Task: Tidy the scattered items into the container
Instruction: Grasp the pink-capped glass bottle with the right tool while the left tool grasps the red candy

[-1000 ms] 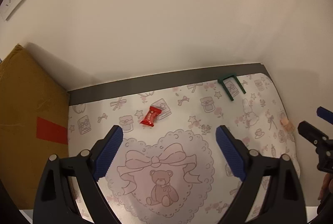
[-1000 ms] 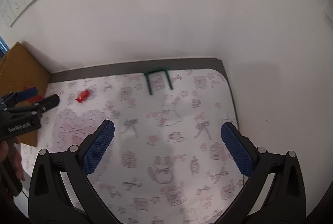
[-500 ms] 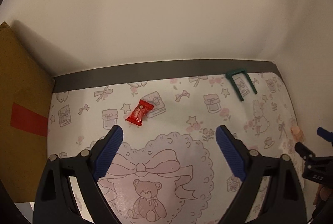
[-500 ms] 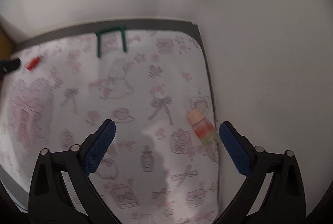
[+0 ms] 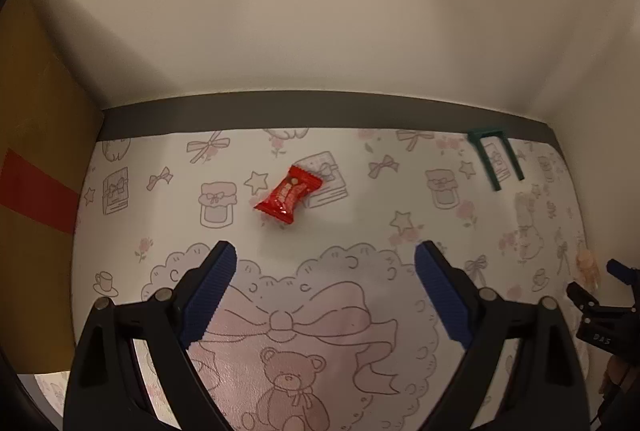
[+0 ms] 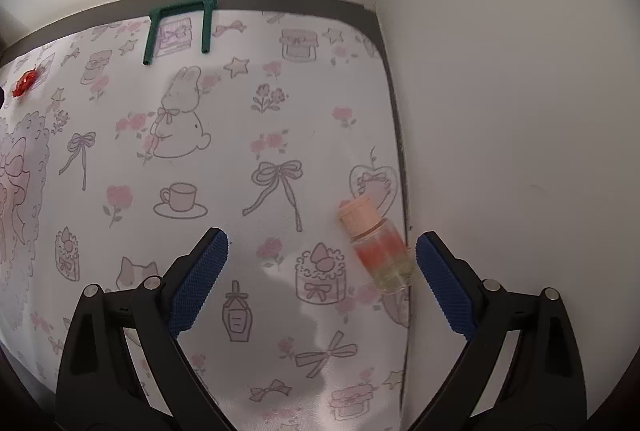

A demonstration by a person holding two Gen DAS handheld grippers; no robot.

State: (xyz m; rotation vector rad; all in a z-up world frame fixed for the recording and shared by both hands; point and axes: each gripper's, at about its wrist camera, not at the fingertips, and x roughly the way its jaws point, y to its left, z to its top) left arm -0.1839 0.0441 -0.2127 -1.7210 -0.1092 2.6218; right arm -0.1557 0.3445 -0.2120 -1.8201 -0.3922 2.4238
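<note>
The left claw (image 5: pixel 325 267) hangs released over the bench (image 5: pixel 360 207), its blue pads spread wide with nothing between them. A red candy wrapper (image 5: pixel 289 194) lies flat on the patterned mat just ahead of the gap, slightly nearer the left pad and clear of both. It is glossy, pinched at both ends, and turned on a diagonal. Farther right, near the back edge, a green U-shaped piece (image 5: pixel 495 157) lies flat with its two legs pointing toward the camera. A brown cardboard box (image 5: pixel 36 167) with a red stripe stands against the mat's left side.

The right claw (image 6: pixel 322 255) is likewise released and empty. A small clear bottle (image 6: pixel 376 245) lies on its side at the mat's right edge, close to the wall, between the pads but hard against the right one; whether it touches is unclear. It has a peach cap pointing away and pink and pale contents.
</note>
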